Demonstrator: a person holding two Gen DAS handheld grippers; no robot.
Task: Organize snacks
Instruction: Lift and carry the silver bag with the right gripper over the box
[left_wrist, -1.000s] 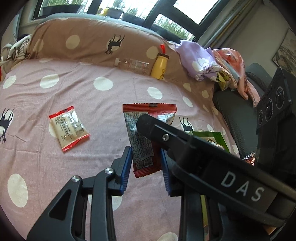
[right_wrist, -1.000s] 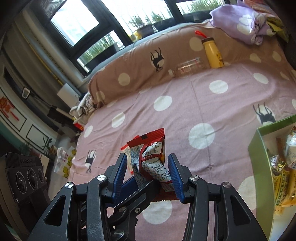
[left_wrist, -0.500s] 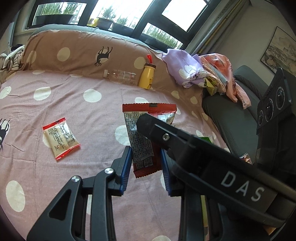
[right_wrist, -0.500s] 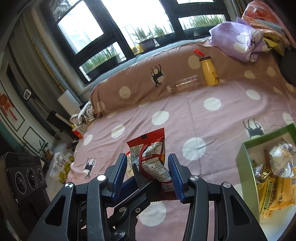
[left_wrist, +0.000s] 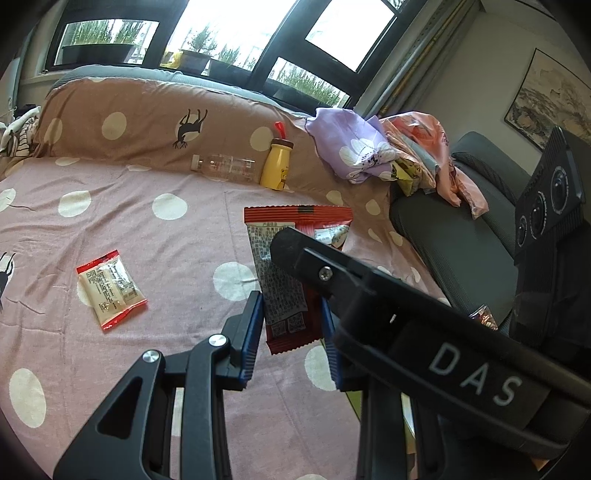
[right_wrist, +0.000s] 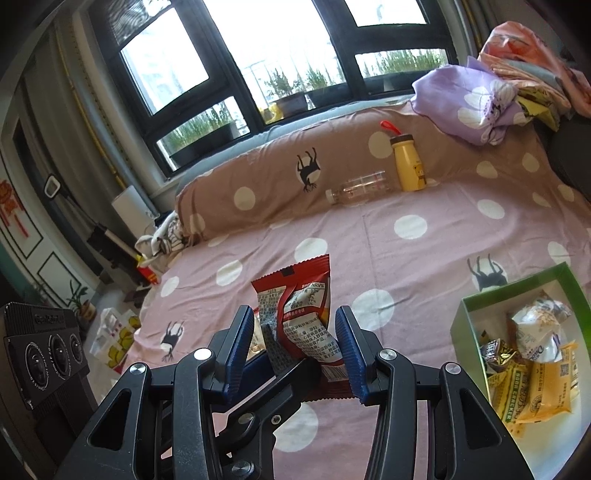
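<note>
A red snack packet hangs in the air between the blue pads of my left gripper, which is shut on its lower end. The same red snack packet stands between the pads of my right gripper; both pads press its sides. The right gripper's body crosses the left wrist view. A second small red-edged packet lies flat on the pink spotted bedspread to the left. A green box holding several wrapped snacks sits at the lower right of the right wrist view.
A yellow bottle and a clear plastic bottle lie against the brown pillow at the back. A pile of clothes lies at the back right. A grey seat borders the bed on the right.
Both grippers have risen with the red packet held between them; the bed looks farther off and more of the green box shows. The grip on the packet is unchanged.
</note>
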